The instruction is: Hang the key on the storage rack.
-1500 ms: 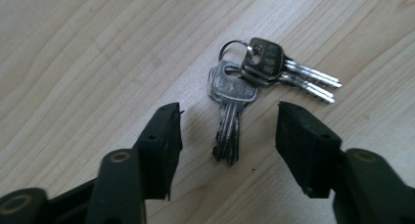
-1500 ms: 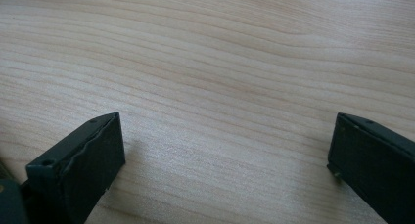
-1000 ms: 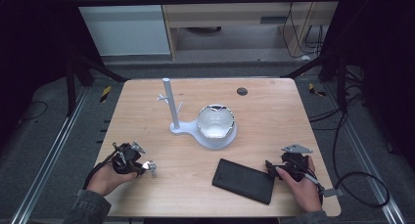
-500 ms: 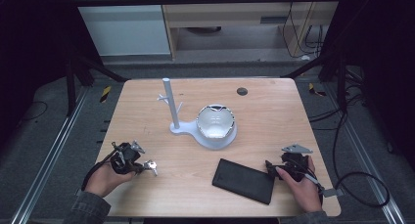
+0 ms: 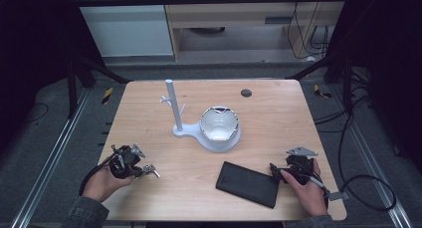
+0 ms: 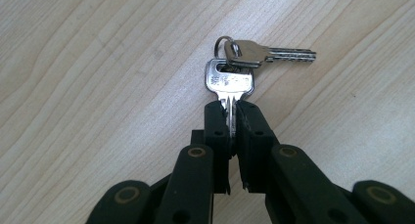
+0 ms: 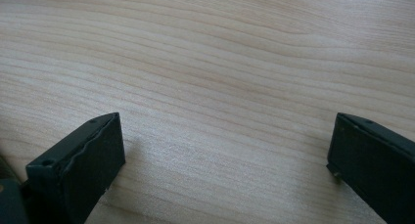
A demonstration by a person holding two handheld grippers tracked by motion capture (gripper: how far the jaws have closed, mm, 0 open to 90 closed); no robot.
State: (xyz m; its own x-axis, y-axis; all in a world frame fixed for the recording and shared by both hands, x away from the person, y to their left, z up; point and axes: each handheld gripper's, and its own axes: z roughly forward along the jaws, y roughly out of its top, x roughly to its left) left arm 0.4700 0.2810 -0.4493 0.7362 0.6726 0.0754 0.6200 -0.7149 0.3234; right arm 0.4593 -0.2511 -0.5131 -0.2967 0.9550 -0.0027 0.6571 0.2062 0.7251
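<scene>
- Your left gripper [image 6: 234,117], jaws clamped on the shank of one of the keys [image 6: 230,82], has held near the table's [image 5: 278,103] front-left corner for the past second; nothing has shifted, so the carry hasn't begun.
- The second key hangs from the ring, touching the wood.
- Your right gripper [image 7: 225,155], jaws wide apart, rests by the black case [image 5: 247,183] near the front-right edge.
- Bare wood lies open between the keys and the white stand [image 5: 171,106] mid-table.

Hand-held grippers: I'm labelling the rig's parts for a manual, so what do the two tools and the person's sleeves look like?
Both are black. The left hand-held gripper has two flat black jaws on hinged links with round brass-coloured pivots. The right hand-held gripper has blocky black jaws; in the high view it carries a grey three-cornered plate and trails a black cable. The person wears grey sleeves.
</scene>
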